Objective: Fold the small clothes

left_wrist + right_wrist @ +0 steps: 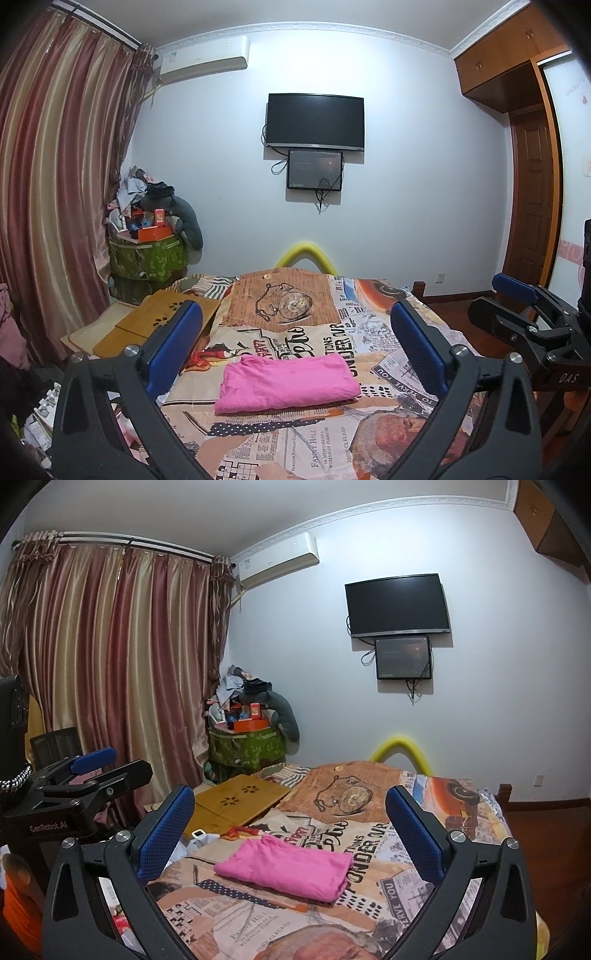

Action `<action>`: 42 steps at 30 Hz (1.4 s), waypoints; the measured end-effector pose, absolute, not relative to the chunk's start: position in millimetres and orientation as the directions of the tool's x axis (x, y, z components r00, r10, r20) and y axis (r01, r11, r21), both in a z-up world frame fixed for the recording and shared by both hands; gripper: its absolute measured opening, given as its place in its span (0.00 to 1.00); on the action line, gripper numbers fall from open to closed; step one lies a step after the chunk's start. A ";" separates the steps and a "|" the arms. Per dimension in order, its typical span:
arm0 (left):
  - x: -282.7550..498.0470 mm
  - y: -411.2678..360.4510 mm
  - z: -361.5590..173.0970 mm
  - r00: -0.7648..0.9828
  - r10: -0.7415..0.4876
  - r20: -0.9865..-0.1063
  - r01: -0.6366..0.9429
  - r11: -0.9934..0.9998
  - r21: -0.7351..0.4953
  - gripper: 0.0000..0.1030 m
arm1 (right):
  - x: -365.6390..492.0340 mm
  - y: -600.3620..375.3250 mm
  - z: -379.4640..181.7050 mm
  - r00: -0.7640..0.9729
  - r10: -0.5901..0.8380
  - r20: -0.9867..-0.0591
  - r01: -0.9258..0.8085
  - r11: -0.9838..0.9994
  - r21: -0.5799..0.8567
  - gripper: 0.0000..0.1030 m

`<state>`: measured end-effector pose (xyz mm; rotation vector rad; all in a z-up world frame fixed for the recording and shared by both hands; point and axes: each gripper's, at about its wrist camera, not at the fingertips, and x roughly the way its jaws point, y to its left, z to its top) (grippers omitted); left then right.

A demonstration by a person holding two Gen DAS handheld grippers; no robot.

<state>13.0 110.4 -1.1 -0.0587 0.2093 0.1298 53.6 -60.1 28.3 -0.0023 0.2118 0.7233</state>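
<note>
A pink garment (288, 382) lies folded into a flat rectangle on the bed's printed blanket (295, 443); it also shows in the right wrist view (286, 866). My left gripper (295, 325) is open and empty, held above and short of the garment. My right gripper (291, 808) is open and empty too, held above the garment's near side. The right gripper also appears at the right edge of the left wrist view (517, 291), and the left gripper at the left edge of the right wrist view (96, 760).
A wooden lap tray (236, 801) lies on the bed's far left. A green box piled with clutter (245, 746) stands in the corner by the curtains (110, 664). A TV (316, 122) hangs on the wall. A wooden door (532, 206) is at right.
</note>
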 end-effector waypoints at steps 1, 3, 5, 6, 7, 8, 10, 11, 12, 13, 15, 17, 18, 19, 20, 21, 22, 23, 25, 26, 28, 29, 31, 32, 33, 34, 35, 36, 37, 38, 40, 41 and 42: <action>11.7 110.6 -1.1 0.970 0.123 -0.211 -0.135 0.990 -0.044 1.00 | 53.0 -60.5 27.7 0.729 0.656 -0.195 -0.657 0.751 0.072 1.00; 13.2 110.2 -1.7 0.969 0.122 -0.214 -0.134 0.990 -0.042 1.00 | 53.1 -60.5 27.3 0.729 0.655 -0.199 -0.655 0.752 0.073 1.00; 15.6 110.5 -1.9 0.968 0.122 -0.218 -0.134 0.990 -0.041 1.00 | 53.3 -60.7 27.3 0.728 0.655 -0.202 -0.655 0.752 0.077 1.00; 16.2 110.4 -2.5 0.968 0.121 -0.220 -0.134 0.990 -0.042 1.00 | 53.7 -60.8 27.2 0.728 0.655 -0.204 -0.654 0.752 0.078 1.00; 16.4 110.3 -3.1 0.968 0.121 -0.222 -0.133 0.990 -0.043 1.00 | 54.2 -60.8 27.2 0.728 0.654 -0.206 -0.654 0.753 0.079 1.00; 16.8 110.2 -3.7 0.968 0.120 -0.223 -0.133 0.990 -0.044 1.00 | 54.4 -61.0 27.7 0.728 0.653 -0.207 -0.653 0.753 0.078 1.00; 17.3 112.1 -3.9 0.967 0.120 -0.225 -0.134 0.990 -0.047 1.00 | 54.9 -61.0 27.9 0.729 0.652 -0.208 -0.653 0.754 0.076 1.00; 17.8 111.6 -4.1 0.967 0.120 -0.227 -0.134 0.990 -0.049 1.00 | 54.9 -61.1 28.5 0.729 0.652 -0.209 -0.652 0.754 0.076 1.00; 18.4 111.8 -4.6 0.966 0.120 -0.228 -0.134 0.990 -0.051 1.00 | 55.0 -61.0 28.9 0.729 0.651 -0.209 -0.652 0.755 0.077 1.00; 17.4 111.9 -4.9 0.966 0.119 -0.229 -0.134 0.990 -0.052 1.00 | 55.2 -61.1 29.1 0.729 0.651 -0.210 -0.651 0.755 0.078 1.00; 18.0 111.8 -5.0 0.966 0.120 -0.231 -0.135 0.989 -0.052 1.00 | 55.9 -61.1 28.6 0.730 0.649 -0.213 -0.650 0.756 0.079 1.00; 18.6 112.2 -4.8 0.966 0.118 -0.232 -0.134 0.990 -0.053 1.00 | 56.3 -62.1 28.2 0.731 0.648 -0.215 -0.648 0.758 0.079 1.00; 18.9 112.0 -5.3 0.966 0.117 -0.232 -0.133 0.990 -0.054 1.00 | 55.9 -62.5 28.1 0.732 0.647 -0.216 -0.647 0.759 0.080 1.00; 18.9 112.0 -5.7 0.966 0.117 -0.232 -0.133 0.990 -0.055 1.00 | 56.0 -62.8 28.0 0.732 0.646 -0.217 -0.646 0.759 0.081 1.00; 18.9 111.8 -5.6 0.965 0.117 -0.233 -0.133 0.990 -0.054 1.00 | 55.9 -63.1 28.5 0.731 0.646 -0.217 -0.646 0.759 0.082 1.00; 19.2 111.5 -5.9 0.965 0.117 -0.233 -0.133 0.990 -0.054 1.00 | 55.7 -63.1 28.2 0.732 0.646 -0.218 -0.646 0.759 0.082 1.00; 18.9 111.7 -5.6 0.965 0.117 -0.233 -0.133 0.990 -0.054 1.00 | 55.9 -63.5 28.4 0.732 0.645 -0.219 -0.645 0.760 0.082 1.00; 18.9 111.6 -5.5 0.965 0.117 -0.233 -0.133 0.990 -0.054 1.00 | 55.9 -63.9 28.6 0.731 0.646 -0.221 -0.646 0.759 0.082 1.00; 18.9 111.5 -6.1 0.966 0.116 -0.232 -0.132 0.990 -0.055 1.00 | 55.7 -63.6 28.7 0.731 0.645 -0.221 -0.645 0.759 0.083 1.00; 19.0 111.4 -6.5 0.966 0.116 -0.232 -0.132 0.990 -0.055 1.00 | 55.8 -63.6 28.6 0.731 0.646 -0.221 -0.646 0.759 0.082 1.00; 19.3 111.3 -7.2 0.966 0.113 -0.232 -0.130 0.990 -0.057 1.00 | 55.8 -63.6 28.6 0.732 0.645 -0.221 -0.645 0.760 0.082 1.00; 18.7 111.3 -7.1 0.967 0.111 -0.231 -0.128 0.990 -0.059 1.00 | 56.3 -63.8 28.9 0.732 0.644 -0.221 -0.644 0.760 0.083 1.00; 18.7 111.5 -7.4 0.967 0.108 -0.231 -0.125 0.990 -0.060 1.00 | 56.9 -64.6 29.5 0.732 0.644 -0.222 -0.644 0.761 0.084 1.00; 19.2 111.3 -7.5 0.967 0.107 -0.231 -0.124 0.990 -0.060 1.00 | 57.0 -64.7 29.5 0.732 0.644 -0.221 -0.644 0.761 0.084 1.00; 19.5 111.1 -7.8 0.967 0.106 -0.232 -0.123 0.991 -0.060 1.00 | 57.3 -65.2 30.0 0.733 0.643 -0.221 -0.643 0.762 0.084 1.00; 19.7 111.2 -7.8 0.967 0.105 -0.232 -0.122 0.991 -0.059 1.00 | 58.1 -65.5 29.9 0.734 0.642 -0.221 -0.642 0.762 0.085 1.00; 19.8 111.1 -7.8 0.967 0.105 -0.233 -0.121 0.991 -0.058 1.00 | 58.8 -66.0 29.9 0.734 0.642 -0.222 -0.641 0.763 0.086 1.00; 19.9 110.8 -8.0 0.967 0.104 -0.233 -0.121 0.991 -0.058 1.00 | 59.3 -66.2 30.0 0.734 0.642 -0.222 -0.641 0.762 0.086 1.00; 20.1 110.6 -8.1 0.967 0.103 -0.234 -0.120 0.991 -0.059 1.00 | 59.6 -66.5 30.0 0.734 0.642 -0.221 -0.641 0.763 0.087 1.00; 18.9 111.6 -7.7 0.967 0.102 -0.233 -0.119 0.991 -0.060 1.00 | 59.9 -66.8 29.8 0.734 0.642 -0.221 -0.641 0.762 0.087 1.00; 18.9 111.1 -7.8 0.967 0.101 -0.233 -0.118 0.991 -0.061 1.00 | 59.7 -66.8 29.8 0.734 0.643 -0.221 -0.642 0.762 0.087 1.00; 19.4 111.0 -7.2 0.967 0.101 -0.233 -0.118 0.991 -0.060 1.00 | 59.7 -66.7 29.8 0.734 0.642 -0.221 -0.641 0.763 0.087 1.00; 19.4 110.9 -7.2 0.967 0.102 -0.233 -0.118 0.991 -0.059 1.00 | 59.7 -66.7 29.8 0.733 0.643 -0.221 -0.641 0.762 0.088 1.00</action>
